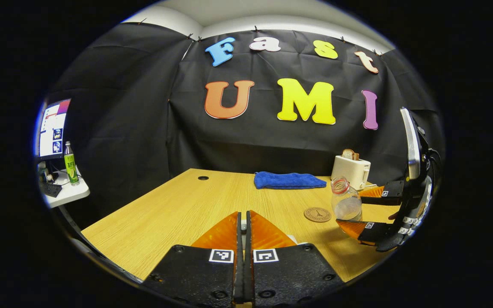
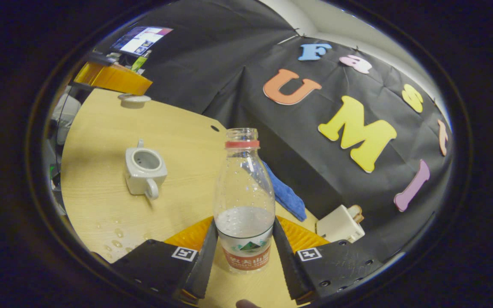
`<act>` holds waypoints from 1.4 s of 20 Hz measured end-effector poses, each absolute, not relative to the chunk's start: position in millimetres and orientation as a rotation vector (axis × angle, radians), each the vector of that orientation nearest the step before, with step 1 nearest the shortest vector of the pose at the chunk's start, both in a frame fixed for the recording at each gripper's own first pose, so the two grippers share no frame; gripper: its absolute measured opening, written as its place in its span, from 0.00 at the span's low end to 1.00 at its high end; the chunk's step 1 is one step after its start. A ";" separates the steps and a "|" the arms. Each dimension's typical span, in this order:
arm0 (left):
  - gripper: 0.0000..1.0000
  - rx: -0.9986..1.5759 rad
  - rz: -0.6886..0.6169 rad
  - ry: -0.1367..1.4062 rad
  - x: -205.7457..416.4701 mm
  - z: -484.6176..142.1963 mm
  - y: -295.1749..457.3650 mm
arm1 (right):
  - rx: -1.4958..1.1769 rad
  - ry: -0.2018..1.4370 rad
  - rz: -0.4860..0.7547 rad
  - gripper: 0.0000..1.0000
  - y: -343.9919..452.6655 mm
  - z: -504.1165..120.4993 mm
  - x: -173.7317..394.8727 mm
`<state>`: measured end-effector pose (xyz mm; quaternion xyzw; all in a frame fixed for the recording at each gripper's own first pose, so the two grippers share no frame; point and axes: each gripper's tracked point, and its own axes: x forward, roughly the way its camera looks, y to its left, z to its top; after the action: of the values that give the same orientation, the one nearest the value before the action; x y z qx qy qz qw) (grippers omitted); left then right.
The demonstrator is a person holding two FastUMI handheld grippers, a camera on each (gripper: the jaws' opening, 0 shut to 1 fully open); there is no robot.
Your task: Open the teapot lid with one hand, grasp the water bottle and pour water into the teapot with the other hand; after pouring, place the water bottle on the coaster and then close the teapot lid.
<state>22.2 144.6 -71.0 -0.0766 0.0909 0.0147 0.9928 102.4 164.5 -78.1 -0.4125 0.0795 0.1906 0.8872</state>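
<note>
Between right gripper [image 2: 243, 248] fingers: water bottle [image 2: 244, 201], clamped upright, needing setting squarely onto coaster [image 1: 317, 214]; left gripper [image 1: 242, 231] holding lid [image 2: 134, 99], fingers nearly closed.

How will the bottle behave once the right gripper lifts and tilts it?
The bottle is uncapped and roughly a third full, so probably light, and water should shift as it tilts. Its clear thin wall may flex under the right gripper, whose fingers press its lower body. Tall and narrow, it could tip if set down askew on the coaster.
</note>
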 end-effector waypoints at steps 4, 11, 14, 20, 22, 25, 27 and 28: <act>0.03 -0.167 0.049 0.183 22.3 -73.8 158.5 | -1.053 0.089 0.371 0.69 172.0 -77.2 109.6; 0.03 -0.177 0.043 0.175 20.5 -70.6 160.3 | -1.338 -0.044 0.329 0.70 181.6 -78.4 113.7; 0.03 -0.169 0.035 0.176 18.2 -69.4 160.3 | -1.426 -0.076 0.336 0.70 186.4 -81.4 114.9; 0.02 -0.170 0.040 0.169 15.1 -65.3 167.3 | -1.549 -0.139 0.330 0.70 190.5 -77.1 117.1; 0.02 -0.174 0.042 0.166 14.4 -63.7 170.2 | -1.585 -0.169 0.330 0.70 195.8 -72.4 113.3; 0.03 -0.174 0.043 0.162 12.3 -61.5 171.8 | -1.625 -0.196 0.331 0.70 200.6 -70.7 112.2; 0.03 -0.172 0.046 0.157 11.4 -61.7 173.4 | -1.654 -0.209 0.325 0.70 201.2 -68.0 113.4; 0.03 -0.173 0.046 0.155 10.7 -61.6 174.7 | -1.667 -0.219 0.321 0.70 202.8 -66.7 113.2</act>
<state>10.7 174.7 -61.6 -0.0862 0.0772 0.0230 0.9930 113.2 202.8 -66.7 -0.7352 -0.0967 0.1418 0.6557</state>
